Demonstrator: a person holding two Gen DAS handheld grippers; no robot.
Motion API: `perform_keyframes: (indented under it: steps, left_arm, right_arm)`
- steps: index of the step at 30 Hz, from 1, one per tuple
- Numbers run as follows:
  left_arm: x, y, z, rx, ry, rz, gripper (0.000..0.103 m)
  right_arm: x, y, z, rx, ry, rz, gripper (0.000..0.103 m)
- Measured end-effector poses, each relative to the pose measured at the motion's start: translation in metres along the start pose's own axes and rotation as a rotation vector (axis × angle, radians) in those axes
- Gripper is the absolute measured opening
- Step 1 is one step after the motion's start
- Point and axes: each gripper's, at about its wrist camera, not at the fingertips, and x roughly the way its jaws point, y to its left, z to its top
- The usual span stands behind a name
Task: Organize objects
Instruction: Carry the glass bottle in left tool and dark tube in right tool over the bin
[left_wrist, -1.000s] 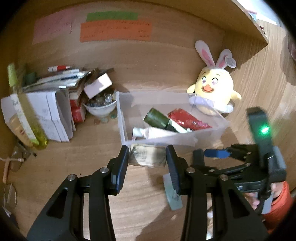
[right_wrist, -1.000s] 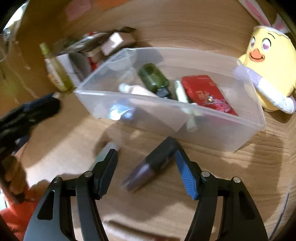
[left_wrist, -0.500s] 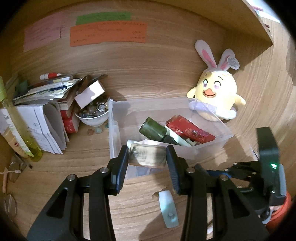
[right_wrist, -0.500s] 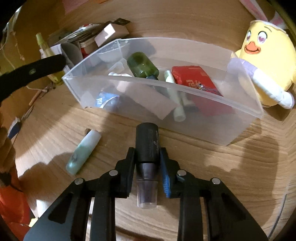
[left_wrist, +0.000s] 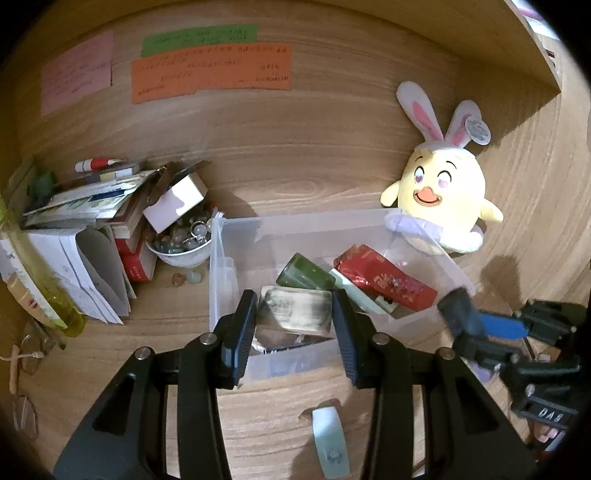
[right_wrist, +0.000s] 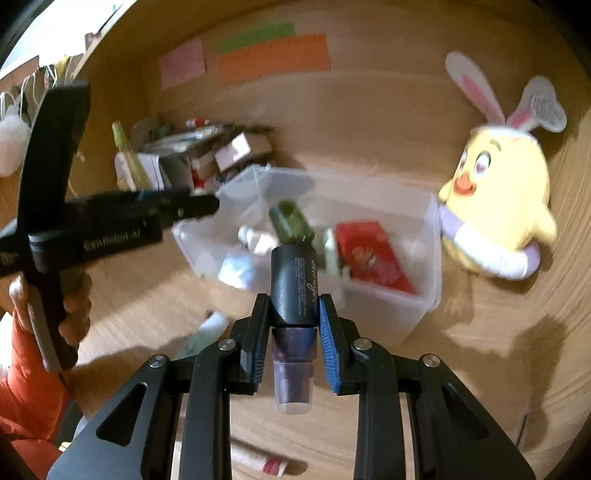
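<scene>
The left gripper (left_wrist: 294, 320) tilts down over the clear bin's (left_wrist: 424, 321) near wall, clamping a pale rectangular block (left_wrist: 294, 312) between its 2 jaws; right of it, the right gripper (right_wrist: 291, 326), jaws just closed, grasps a dark tube (right_wrist: 294, 286) pointing toward the bin.

Left wrist view: angled down from close above the clear bin (left_wrist: 424, 321), facing the far wooden wall. Right wrist view: from the near right, tilted down toward the same bin (right_wrist: 424, 295). Shared: bin, plush chick (left_wrist: 439, 188) (right_wrist: 495, 206), wall notes.
</scene>
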Motion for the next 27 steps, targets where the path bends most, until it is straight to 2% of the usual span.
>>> perform_keyframes:
  steps: [8,16,27]
  left_arm:
    - [0.009,0.002,0.010,-0.011,-0.002,0.012,0.041]
    - [0.021,0.008,0.016,-0.031,0.008,0.020,0.041]
    - [0.039,0.014,0.009,-0.048,0.056,0.000,0.041]
  right_arm:
    - [0.000,-0.022,0.033,0.033,-0.063,-0.021,0.024]
    - [0.018,-0.037,0.055,0.048,-0.078,-0.070,0.024]
    - [0.063,-0.042,0.054,0.041,-0.009,-0.113,0.024]
